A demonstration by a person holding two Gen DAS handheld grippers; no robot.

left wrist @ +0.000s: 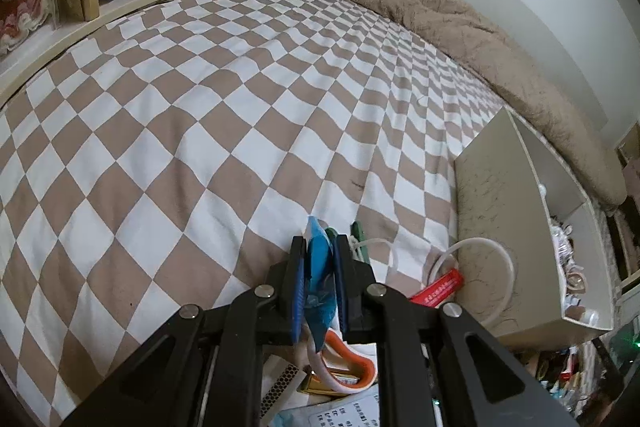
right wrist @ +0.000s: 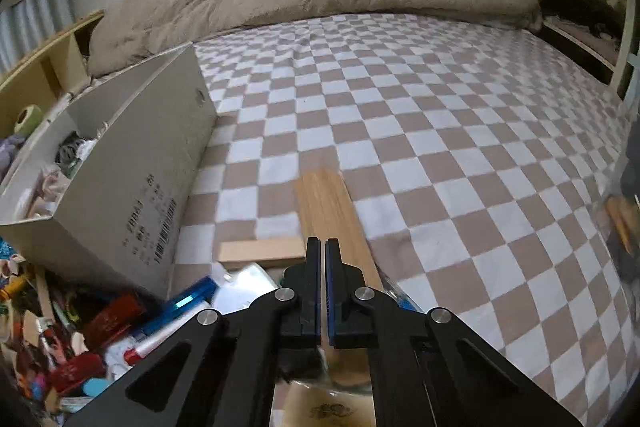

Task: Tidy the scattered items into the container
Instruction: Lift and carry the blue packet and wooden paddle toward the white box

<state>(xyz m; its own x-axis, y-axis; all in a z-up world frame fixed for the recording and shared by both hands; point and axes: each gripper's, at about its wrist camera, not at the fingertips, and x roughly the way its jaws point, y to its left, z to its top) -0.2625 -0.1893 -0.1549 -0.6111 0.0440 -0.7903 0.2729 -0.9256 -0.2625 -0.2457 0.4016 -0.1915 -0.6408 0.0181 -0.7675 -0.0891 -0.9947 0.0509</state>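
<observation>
Crinkly blue packet (left wrist: pixel 319 269) clamped in left gripper (left wrist: pixel 320 247); right gripper (right wrist: pixel 323 247) closed, empty.

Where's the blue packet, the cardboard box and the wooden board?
blue packet (left wrist: pixel 319 259), left wrist view, its middle between the tool's pads
cardboard box (right wrist: pixel 160 163), right wrist view, its printed side
wooden board (right wrist: pixel 326 203), right wrist view, its top face

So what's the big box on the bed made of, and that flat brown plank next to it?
The big beige open-topped box looks like cardboard: matte, thin raw edges, and a printed barcode label on its side. The flat light-brown plank looks like wood or a wood-look laminate, with straight grain lines along it and a smooth, slightly shiny face. Which of the two, I can't tell.
</observation>
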